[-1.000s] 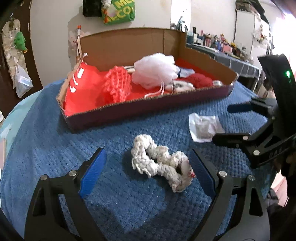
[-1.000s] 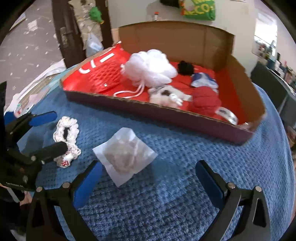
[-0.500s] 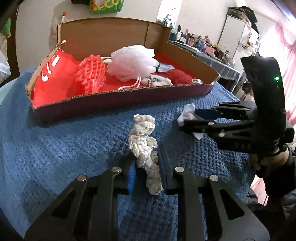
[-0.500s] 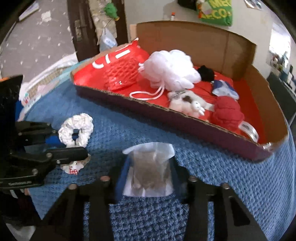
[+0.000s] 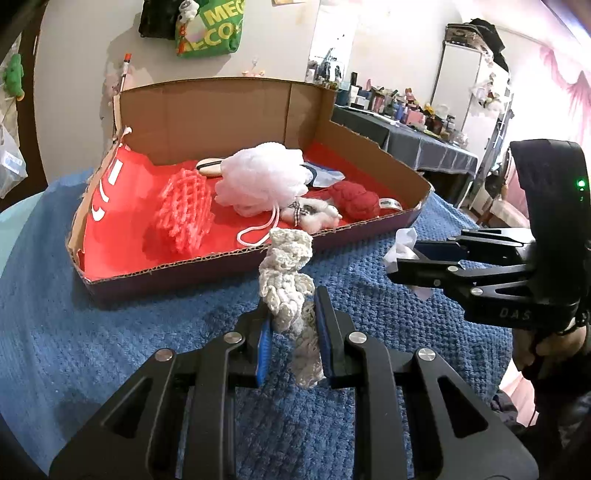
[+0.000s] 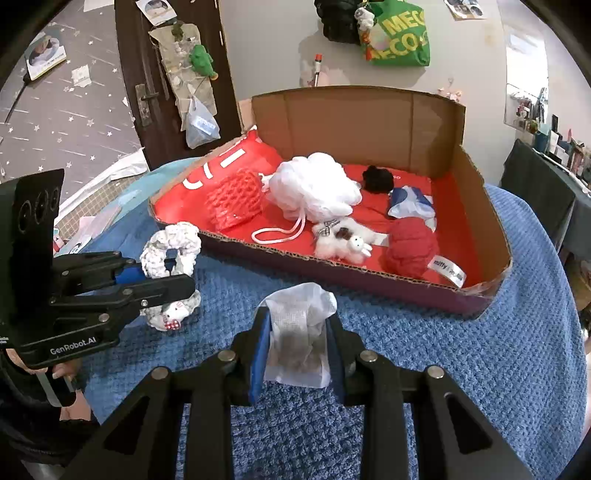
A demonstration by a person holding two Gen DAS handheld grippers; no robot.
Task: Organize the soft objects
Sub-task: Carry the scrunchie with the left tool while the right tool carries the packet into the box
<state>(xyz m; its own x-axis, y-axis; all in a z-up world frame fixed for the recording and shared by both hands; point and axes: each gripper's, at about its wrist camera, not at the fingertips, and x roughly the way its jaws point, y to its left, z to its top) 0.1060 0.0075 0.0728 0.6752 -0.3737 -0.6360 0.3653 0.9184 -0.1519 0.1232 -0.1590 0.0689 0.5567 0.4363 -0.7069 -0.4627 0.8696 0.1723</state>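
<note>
- Now the cream crocheted scrunchie (image 5: 286,280) sits pinched between the blue pads of the left gripper (image 5: 291,334); its jaws stand narrow, closed on the loop, which rises past the fingertips toward 12 o'clock in the left wrist view.
- From the right wrist view that same scrunchie (image 6: 171,251) shows at 9 o'clock, with a tiny white charm and a red dotted bow hanging at its lower end.
- A white sachet (image 6: 299,332) with a grey filling is clamped in the right gripper (image 6: 297,347); its jaws are narrow too, pressing the packet's sides.
- Both items are just short of the cardboard box (image 6: 476,206), which lies at 12 o'clock from each gripper.
- Inside the red-lined box lie a white bath pouf (image 6: 314,188), a red mesh sponge (image 6: 234,201), a small white plush (image 6: 341,242), a red knitted piece (image 6: 410,243), a black pompom (image 6: 377,179) and a blue and white cloth (image 6: 410,197).
- A blue knitted blanket (image 6: 480,369) covers the counter under everything.
- A green bag (image 6: 400,35) hangs on the wall beyond the box.
</note>
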